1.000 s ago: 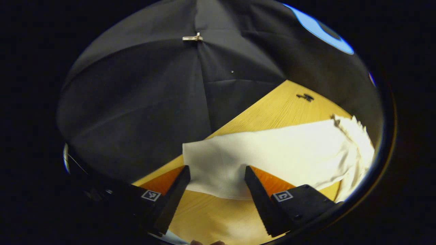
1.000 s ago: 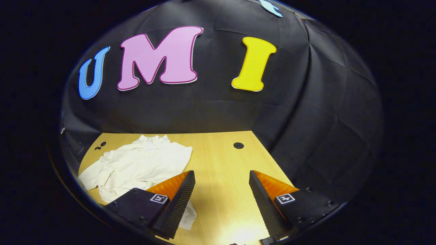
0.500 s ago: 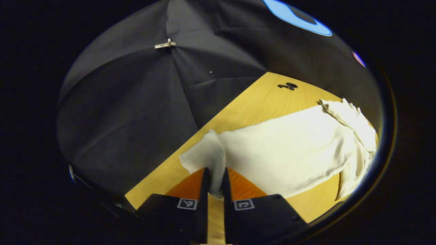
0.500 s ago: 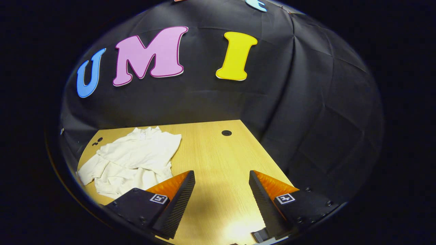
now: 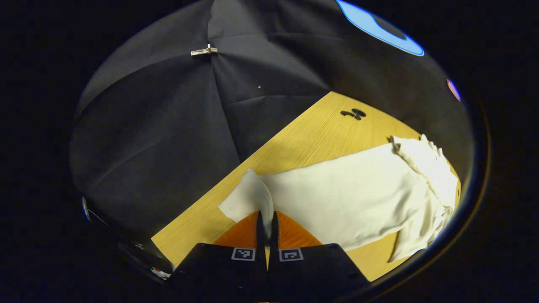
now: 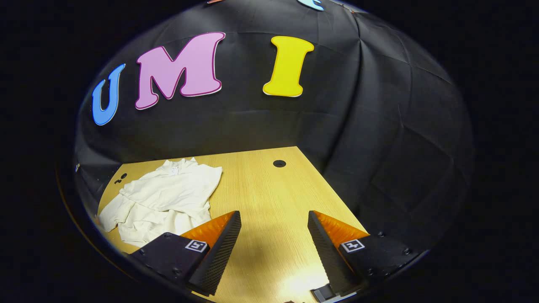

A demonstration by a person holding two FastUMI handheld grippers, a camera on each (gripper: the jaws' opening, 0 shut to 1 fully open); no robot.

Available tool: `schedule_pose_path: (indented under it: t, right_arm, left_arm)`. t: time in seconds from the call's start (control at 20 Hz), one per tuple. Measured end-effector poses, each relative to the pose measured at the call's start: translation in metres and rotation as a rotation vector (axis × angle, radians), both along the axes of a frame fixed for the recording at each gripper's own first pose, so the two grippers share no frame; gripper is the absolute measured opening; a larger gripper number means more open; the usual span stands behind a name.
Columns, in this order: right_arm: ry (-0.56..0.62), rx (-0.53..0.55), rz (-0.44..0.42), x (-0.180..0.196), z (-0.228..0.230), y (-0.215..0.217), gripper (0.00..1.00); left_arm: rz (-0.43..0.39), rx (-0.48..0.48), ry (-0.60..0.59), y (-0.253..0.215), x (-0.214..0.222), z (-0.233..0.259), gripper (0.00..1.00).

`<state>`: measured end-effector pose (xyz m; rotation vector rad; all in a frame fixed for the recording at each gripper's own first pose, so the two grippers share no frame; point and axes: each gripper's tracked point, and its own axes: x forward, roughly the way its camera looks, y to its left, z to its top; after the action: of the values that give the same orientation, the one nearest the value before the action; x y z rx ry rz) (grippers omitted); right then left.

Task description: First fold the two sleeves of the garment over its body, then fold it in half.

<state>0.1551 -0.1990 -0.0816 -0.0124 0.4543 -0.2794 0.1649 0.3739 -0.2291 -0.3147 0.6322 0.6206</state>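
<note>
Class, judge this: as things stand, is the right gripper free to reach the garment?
Probably yes. The right gripper is open over bare table, and the garment lies ahead, off to one side, with nothing between. The left gripper already pinches one end.

You are working in a staged recording booth, not a lived-in room. Black cloth (image 6: 379, 126) hangs as the wall across the top and right of the right gripper view, creased and draped. In the upper left of the left gripper view a small metal clip (image 5: 204, 51) pins two panels of it together. The light wooden tabletop (image 6: 269, 189) in the lower middle has a round cable hole (image 6: 279, 163), like an office desk.
</note>
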Motion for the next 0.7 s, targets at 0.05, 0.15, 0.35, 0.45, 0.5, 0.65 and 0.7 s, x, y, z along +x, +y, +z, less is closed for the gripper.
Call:
schedule_pose_path:
  t: [0.05,0.15,0.35,0.45,0.5,0.65,0.7]
  right_arm:
    - [0.001,0.003,0.0,0.002,-0.001,0.0,0.98]
    - [0.01,0.007,-0.004,0.005,-0.006,-0.005,0.98]
    - [0.016,0.036,-0.023,0.011,-0.014,-0.015,0.98]
    - [0.016,0.049,-0.034,0.012,-0.018,-0.022,0.98]
    - [0.015,0.051,-0.036,0.014,-0.019,-0.025,0.98]
    - [0.021,0.044,-0.037,0.016,-0.025,-0.035,0.98]
    - [0.027,0.041,-0.037,0.016,-0.029,-0.036,0.98]
  left_arm:
    - [-0.004,-0.014,-0.021,-0.004,0.008,0.011,0.06]
    - [-0.01,-0.016,-0.047,-0.009,0.025,0.033,0.06]
    - [-0.056,0.04,-0.143,-0.029,0.079,0.1,0.06]
    - [-0.098,0.071,-0.189,-0.048,0.111,0.134,0.06]
    - [-0.128,0.087,-0.204,-0.062,0.127,0.149,0.11]
    - [-0.222,0.149,-0.25,-0.114,0.174,0.19,0.06]
    - [-0.252,0.149,-0.276,-0.138,0.191,0.2,0.06]
